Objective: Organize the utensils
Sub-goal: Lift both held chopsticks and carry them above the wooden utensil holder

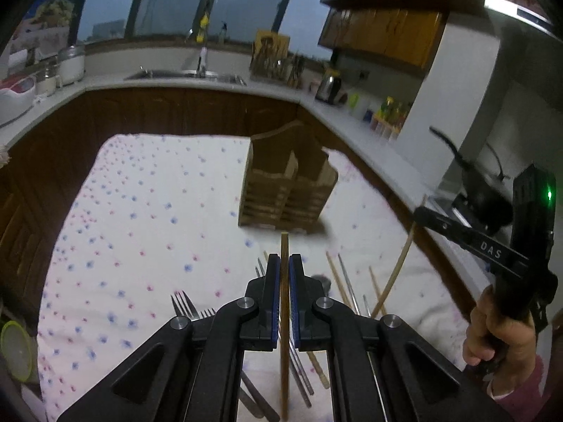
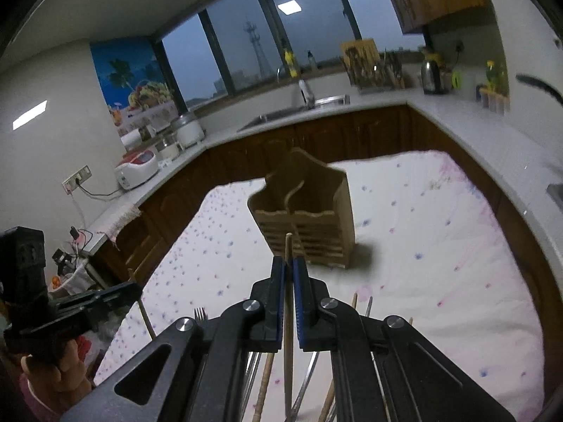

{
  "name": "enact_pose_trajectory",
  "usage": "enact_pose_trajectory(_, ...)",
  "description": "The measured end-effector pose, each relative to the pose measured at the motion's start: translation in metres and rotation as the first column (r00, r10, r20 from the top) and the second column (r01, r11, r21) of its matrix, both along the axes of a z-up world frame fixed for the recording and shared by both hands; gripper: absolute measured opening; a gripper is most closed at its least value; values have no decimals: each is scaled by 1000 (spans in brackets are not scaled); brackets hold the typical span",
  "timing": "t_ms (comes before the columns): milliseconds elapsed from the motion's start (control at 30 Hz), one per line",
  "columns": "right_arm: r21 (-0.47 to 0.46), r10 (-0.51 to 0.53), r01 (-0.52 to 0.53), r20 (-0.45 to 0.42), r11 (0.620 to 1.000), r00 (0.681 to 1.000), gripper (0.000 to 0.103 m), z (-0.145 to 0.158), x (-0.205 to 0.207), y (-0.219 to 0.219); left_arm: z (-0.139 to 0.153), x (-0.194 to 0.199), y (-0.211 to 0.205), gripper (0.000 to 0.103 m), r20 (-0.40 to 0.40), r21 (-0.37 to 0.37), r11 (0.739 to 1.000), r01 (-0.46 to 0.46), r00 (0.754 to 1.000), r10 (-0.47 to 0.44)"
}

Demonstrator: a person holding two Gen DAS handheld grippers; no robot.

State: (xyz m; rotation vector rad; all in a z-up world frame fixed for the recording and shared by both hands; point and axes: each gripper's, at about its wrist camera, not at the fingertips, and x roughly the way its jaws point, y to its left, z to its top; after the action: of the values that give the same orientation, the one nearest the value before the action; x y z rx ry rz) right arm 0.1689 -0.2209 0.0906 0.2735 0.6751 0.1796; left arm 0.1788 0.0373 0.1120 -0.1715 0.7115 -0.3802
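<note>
The left tool (image 1: 284, 263) is clamped on a dark wooden chopstick (image 1: 284, 316), which runs straight along the gap between its blue-padded fingers and pokes out a little past the tips. It is held above the table (image 1: 140, 193), which is covered in a white cloth with small blue and pink flowers. Under and beside this tool lie the loose utensils: forks (image 1: 184, 304) to the left, and more chopsticks (image 1: 337, 276), wooden and metal, fanned out to the right.

Ahead, near the middle of the cloth, stands the wooden holder (image 1: 286, 184) with its two compartments. From both views the compartments look empty; I can see nothing standing in either one, though their bottoms are hidden.

The right tool (image 2: 288, 263) is likewise closed on a lighter wooden chopstick (image 2: 288, 316), its end sticking out toward the holder (image 2: 304, 207). It too hangs above the pile, with a fork (image 2: 200, 313) and several sticks (image 2: 264, 379) visible below it.

So the sorting appears to be at its start: one chopstick is lifted in each tool, neither is over the holder yet, and most of the utensils are on the cloth waiting. Both held sticks need carrying forward and dropping in, then the rest follow.
</note>
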Motion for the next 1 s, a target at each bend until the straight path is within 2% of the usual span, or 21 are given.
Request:
enact_pose_trajectory(333, 4, -15, 15, 37, 1000, 999, 5, 13, -8, -5, 14, -19, 18, 3, 74, -59, 997, -50, 996, 55)
enact_pose_trajectory(700, 7, -31, 30, 70, 1000, 997, 5, 20, -6, -10, 15, -8, 22, 3, 100, -108, 991, -73, 991, 84)
enact_pose_trajectory(1000, 22, -69, 66, 142, 998, 988, 5, 45, 19, -22, 28, 18, 27, 3, 176, -152, 984, -95, 977, 121)
